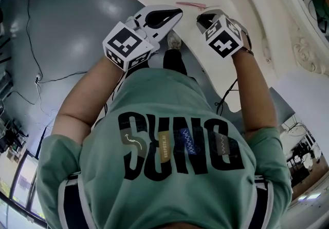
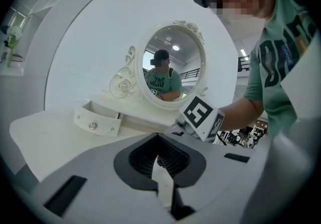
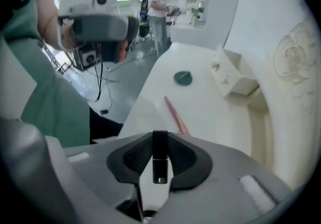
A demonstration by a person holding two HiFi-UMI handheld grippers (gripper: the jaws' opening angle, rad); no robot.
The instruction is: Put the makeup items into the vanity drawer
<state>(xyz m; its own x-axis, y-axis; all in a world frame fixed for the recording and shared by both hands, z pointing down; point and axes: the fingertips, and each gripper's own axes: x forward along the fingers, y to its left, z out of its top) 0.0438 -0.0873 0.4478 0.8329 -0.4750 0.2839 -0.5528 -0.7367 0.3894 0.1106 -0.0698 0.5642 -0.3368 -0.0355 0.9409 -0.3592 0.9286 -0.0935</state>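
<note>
White bench (image 3: 215,117): right tongs (image 3: 160,136) grip black tube (image 3: 160,165) lengthwise; open drawer (image 3: 231,75) at 1 o'clock; left tongs (image 2: 159,140) closed, empty.

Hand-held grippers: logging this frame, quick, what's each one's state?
Left hand-held gripper: closed, empty.
Right hand-held gripper: closed on a small black tube.

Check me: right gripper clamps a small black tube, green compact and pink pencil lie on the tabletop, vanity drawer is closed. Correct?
Not quite: the vanity drawer is open, pulled out from under the mirror, as the left gripper view shows. The rest holds: the right gripper clamps the small black tube, and the green compact and pink pencil lie on the tabletop.
</note>
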